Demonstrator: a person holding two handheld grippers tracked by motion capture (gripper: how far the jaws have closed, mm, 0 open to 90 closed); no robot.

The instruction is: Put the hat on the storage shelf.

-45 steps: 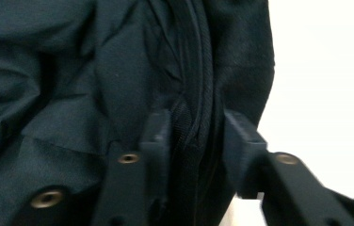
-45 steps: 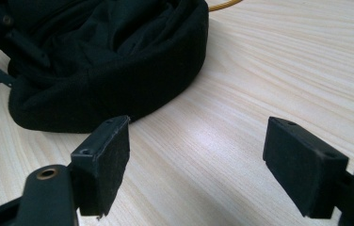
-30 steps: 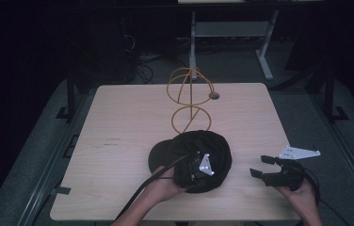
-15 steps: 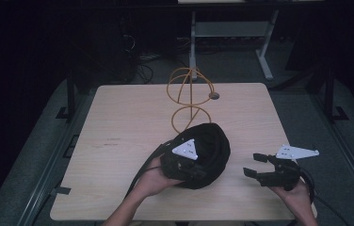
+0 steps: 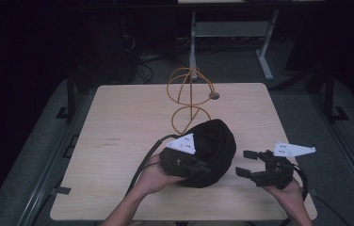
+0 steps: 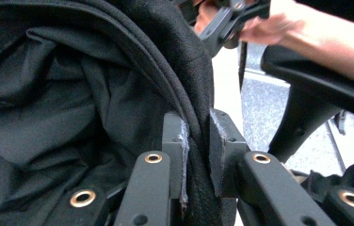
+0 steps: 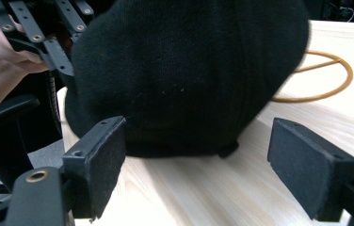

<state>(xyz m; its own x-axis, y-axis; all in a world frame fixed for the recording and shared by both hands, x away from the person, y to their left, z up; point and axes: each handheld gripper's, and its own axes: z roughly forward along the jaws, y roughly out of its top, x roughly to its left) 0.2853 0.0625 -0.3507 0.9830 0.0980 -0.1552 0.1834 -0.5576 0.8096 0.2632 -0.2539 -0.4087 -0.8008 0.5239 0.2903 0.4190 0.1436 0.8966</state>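
Note:
A black fabric hat [image 5: 217, 139] is lifted just off the near middle of the wooden table [image 5: 118, 122]. My left gripper [image 5: 202, 167] is shut on its brim from the left. In the left gripper view the two pads [image 6: 177, 150] pinch the folded brim edge, and the hat's dark lining [image 6: 67, 94] spreads to the left. My right gripper [image 5: 244, 163] hangs open just right of the hat, apart from it. In the right gripper view its wide-set pads [image 7: 102, 160] frame the hat's crown [image 7: 189, 70] with nothing between them.
A yellow wire stand [image 5: 189, 96] with two loops rises behind the hat at the table's middle, and its base ring [image 7: 325, 75] lies beside the crown. A small round grey piece [image 5: 214, 95] sits by the stand. Dark floor and a desk frame lie beyond the far edge.
The left hand has raised and turned the hat, and its grey plate now sits higher and further left. The right gripper has drifted up and slightly towards the hat, still open.

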